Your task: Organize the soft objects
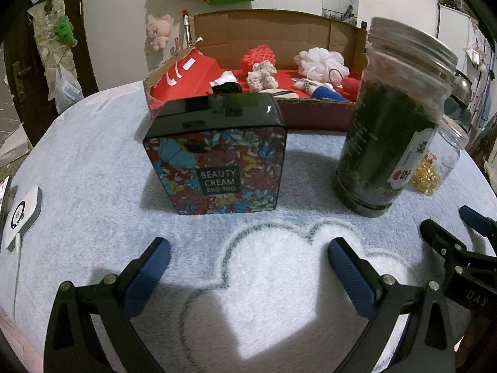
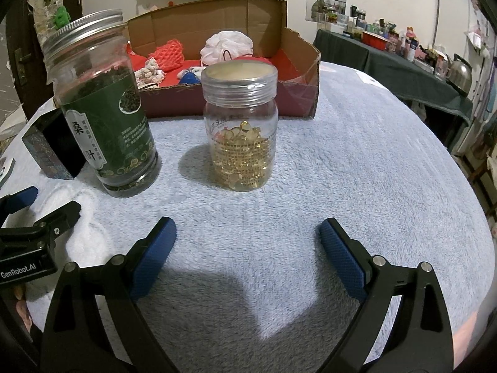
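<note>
- The left gripper (image 1: 248,256) hangs low over the pale blue fleece blanket (image 1: 93,171), its blue-padded fingers (image 1: 147,276) spread wide apart with nothing between them.
- The right gripper (image 2: 248,237) sits just to the right of it, fingers (image 2: 341,258) likewise spread wide and empty; its black frame shows at the right edge of the left wrist view.
- The soft objects lie at the far side of the table inside an open cardboard box (image 2: 298,71) with a red lining: a white mesh bath pouf (image 2: 228,45) toward the right, a red knitted piece (image 2: 170,54) left of it, a cream crocheted bundle (image 1: 262,74) nearer the front wall, and a blue item (image 2: 189,77) low against that wall.
- In front of the box, straight ahead of the left gripper, stands a floral black tin (image 1: 217,155) printed "BEAUTY CREAM".
- To the tin's right stands a tall jar of dark green leaves (image 2: 105,108) with a silver screw lid and a green label.
- Right of that, straight ahead of the right gripper, is a clear jar of golden capsules (image 2: 240,130), capped and upright, well apart from the fingers.
- A white device (image 1: 21,217) with a cable rests at the blanket's left edge.
- A pink plush toy (image 1: 159,31) hangs on the far wall.
</note>
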